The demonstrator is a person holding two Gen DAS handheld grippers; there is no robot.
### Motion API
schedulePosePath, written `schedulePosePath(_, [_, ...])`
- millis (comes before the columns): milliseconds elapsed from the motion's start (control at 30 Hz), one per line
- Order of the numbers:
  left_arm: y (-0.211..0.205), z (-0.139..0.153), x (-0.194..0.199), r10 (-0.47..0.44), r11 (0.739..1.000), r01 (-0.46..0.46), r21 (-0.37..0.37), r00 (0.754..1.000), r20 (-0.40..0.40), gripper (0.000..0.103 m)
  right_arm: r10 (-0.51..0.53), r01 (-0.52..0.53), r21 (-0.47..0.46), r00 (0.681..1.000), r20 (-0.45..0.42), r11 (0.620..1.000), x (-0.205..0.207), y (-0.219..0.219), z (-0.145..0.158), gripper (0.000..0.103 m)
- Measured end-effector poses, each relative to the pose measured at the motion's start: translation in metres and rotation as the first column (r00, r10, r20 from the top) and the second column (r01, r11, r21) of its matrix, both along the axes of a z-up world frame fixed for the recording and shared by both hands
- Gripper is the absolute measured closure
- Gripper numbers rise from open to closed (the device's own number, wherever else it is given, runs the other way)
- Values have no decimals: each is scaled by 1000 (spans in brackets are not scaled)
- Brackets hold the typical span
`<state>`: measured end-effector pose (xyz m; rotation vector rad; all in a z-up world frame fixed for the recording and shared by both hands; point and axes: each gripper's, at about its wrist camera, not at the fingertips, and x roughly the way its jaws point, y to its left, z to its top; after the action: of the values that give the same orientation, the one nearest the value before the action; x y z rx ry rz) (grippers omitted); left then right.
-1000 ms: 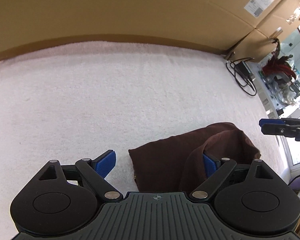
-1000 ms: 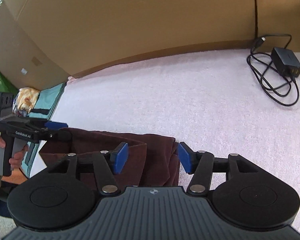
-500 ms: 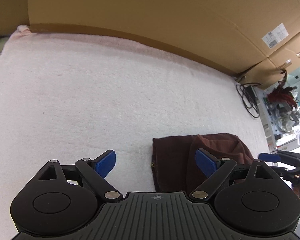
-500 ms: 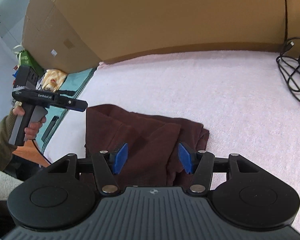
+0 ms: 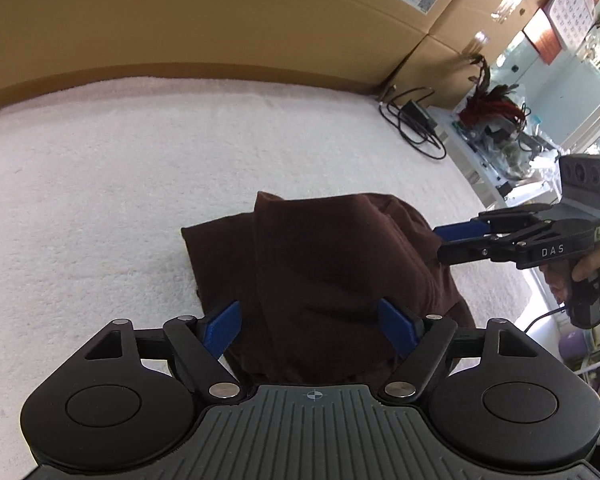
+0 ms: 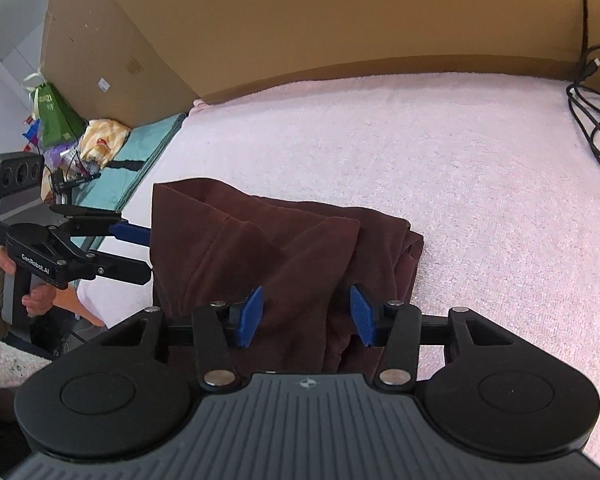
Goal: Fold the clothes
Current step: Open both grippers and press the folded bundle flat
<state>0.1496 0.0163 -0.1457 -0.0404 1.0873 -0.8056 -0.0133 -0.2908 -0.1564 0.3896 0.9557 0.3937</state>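
Note:
A dark brown garment (image 5: 332,264) lies folded in a thick bundle on the pale towel-covered surface (image 5: 140,184). My left gripper (image 5: 308,330) hangs over its near left end, jaws closing, with cloth between the blue pads but no pad pressing on it. The right wrist view shows the garment (image 6: 268,256) with a raised fold. There my right gripper (image 6: 306,316) straddles that fold, jaws also closing and pads clear of the cloth. Each gripper appears in the other's view at the bundle's edge: the left gripper (image 6: 140,252), the right gripper (image 5: 444,242).
Tall cardboard boxes (image 5: 220,20) wall off the back of the surface. A black charger and cable (image 5: 416,120) lie at the far right corner. A teal cloth (image 6: 140,172) and clutter sit off the left edge, and a crowded shelf (image 5: 500,128) stands off the right.
The left gripper swung over the garment, which now sits centred between its narrower jaws. The right gripper sank closer to the bundle and its jaws narrowed a little.

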Motion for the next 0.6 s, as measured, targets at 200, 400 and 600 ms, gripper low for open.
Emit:
schedulePosePath(200, [2, -20, 4, 15, 1000, -16, -12, 998, -68, 68, -17, 17, 25, 1000, 10, 1000, -8, 2, 0, 48])
schedulePosePath(400, [8, -25, 4, 52, 998, -55, -31, 995, -87, 70, -10, 10, -2, 1000, 13, 1000, -10, 5, -3, 49])
schedulePosePath(600, [14, -22, -1, 79, 996, -81, -29, 994, -72, 63, -44, 43, 28, 999, 14, 999, -13, -4, 5, 99])
